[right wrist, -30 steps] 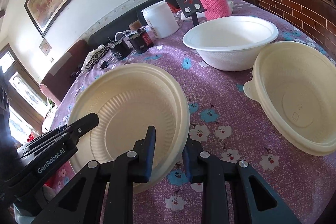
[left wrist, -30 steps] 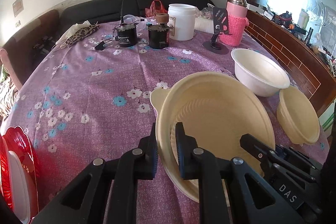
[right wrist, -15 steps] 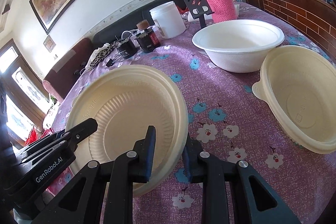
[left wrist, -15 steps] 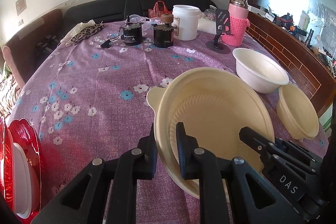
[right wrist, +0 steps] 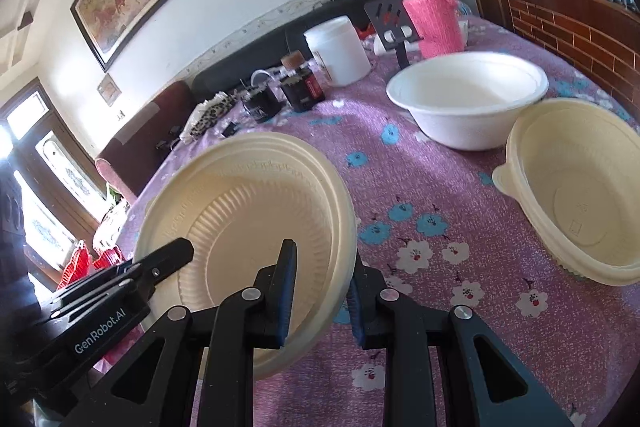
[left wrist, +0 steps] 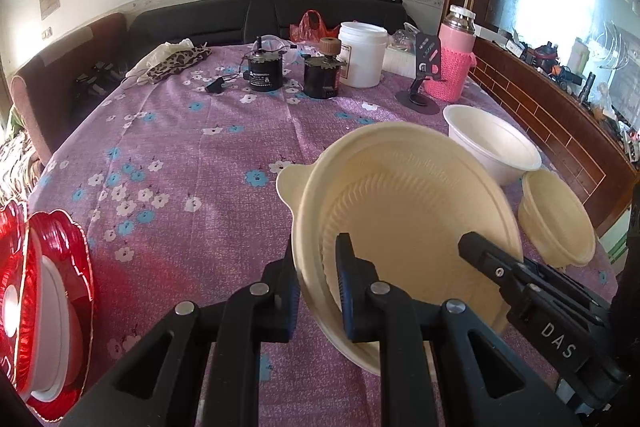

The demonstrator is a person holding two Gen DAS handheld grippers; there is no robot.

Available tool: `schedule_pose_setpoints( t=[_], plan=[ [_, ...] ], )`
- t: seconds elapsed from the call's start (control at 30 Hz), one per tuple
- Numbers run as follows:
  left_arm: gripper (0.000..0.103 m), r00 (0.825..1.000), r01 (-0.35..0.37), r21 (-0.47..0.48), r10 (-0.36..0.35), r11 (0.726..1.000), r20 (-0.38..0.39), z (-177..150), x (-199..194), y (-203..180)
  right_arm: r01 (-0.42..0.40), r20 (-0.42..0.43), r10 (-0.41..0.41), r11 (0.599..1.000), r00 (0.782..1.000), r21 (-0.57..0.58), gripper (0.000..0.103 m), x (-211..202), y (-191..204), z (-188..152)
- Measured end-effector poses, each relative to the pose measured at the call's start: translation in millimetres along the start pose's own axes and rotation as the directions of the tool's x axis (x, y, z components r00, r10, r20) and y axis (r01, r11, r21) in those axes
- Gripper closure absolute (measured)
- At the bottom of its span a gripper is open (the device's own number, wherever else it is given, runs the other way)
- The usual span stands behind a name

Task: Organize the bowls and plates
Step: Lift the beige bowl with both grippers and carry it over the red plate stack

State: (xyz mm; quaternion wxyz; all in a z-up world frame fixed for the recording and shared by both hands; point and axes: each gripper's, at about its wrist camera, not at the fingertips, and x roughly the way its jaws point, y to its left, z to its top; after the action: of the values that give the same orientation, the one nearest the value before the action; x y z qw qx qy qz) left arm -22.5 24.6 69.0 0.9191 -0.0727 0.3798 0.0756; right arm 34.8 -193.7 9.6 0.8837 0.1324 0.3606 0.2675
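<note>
A cream stack of nested disposable plates (left wrist: 404, 211) is held above the purple floral table by both grippers. My left gripper (left wrist: 318, 279) is shut on its left rim; it shows in the right wrist view (right wrist: 160, 267). My right gripper (right wrist: 320, 287) stands with jaws a little apart around the right rim of the cream plates (right wrist: 248, 219); it shows in the left wrist view (left wrist: 492, 259). A white bowl (left wrist: 490, 147) (right wrist: 468, 95) and a cream tabbed bowl (left wrist: 556, 219) (right wrist: 576, 187) sit on the table to the right.
At the table's far side stand a white tub (left wrist: 362, 53), two black jars (left wrist: 264, 71), a pink-sleeved flask (left wrist: 454, 55) and a phone stand (left wrist: 422, 83). Red trays (left wrist: 44, 283) stand at the left edge. A brick-pattern sill (left wrist: 560, 123) runs along the right.
Both grippers have lifted the cream plates a little and drawn them back toward me. The right gripper's jaws have parted slightly around the rim.
</note>
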Motion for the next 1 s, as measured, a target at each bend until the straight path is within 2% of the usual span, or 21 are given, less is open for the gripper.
schedule_pose_setpoints(
  t=[0.17,0.37,0.53,0.73,1.0],
  plan=[
    [0.087,0.999,-0.002,-0.028,0.003,1.0,0.042,-3,-25,16,-0.021,0.025,0.021,1.0,0.999,-0.004,0.08,-13,19,-5],
    [0.087,0.994,0.004,-0.071,0.004,0.997,0.111,-8,-65,41,-0.062,0.013,0.062,0.998,0.998,-0.021,0.08,-20,47,-13],
    [0.087,0.985,0.003,-0.124,0.018,0.992,0.172,-14,-98,66,-0.09,0.031,0.093,0.993,0.995,-0.078,0.08,-33,82,-14],
    [0.087,0.968,-0.022,-0.191,0.068,0.981,0.24,-20,-134,98,-0.138,0.045,0.146,0.979,0.988,-0.152,0.08,-45,129,-13],
    [0.087,0.948,-0.054,-0.295,0.142,0.954,0.284,-32,-168,147,-0.195,0.03,0.208,0.95,0.978,-0.244,0.08,-47,191,-20]
  ],
)
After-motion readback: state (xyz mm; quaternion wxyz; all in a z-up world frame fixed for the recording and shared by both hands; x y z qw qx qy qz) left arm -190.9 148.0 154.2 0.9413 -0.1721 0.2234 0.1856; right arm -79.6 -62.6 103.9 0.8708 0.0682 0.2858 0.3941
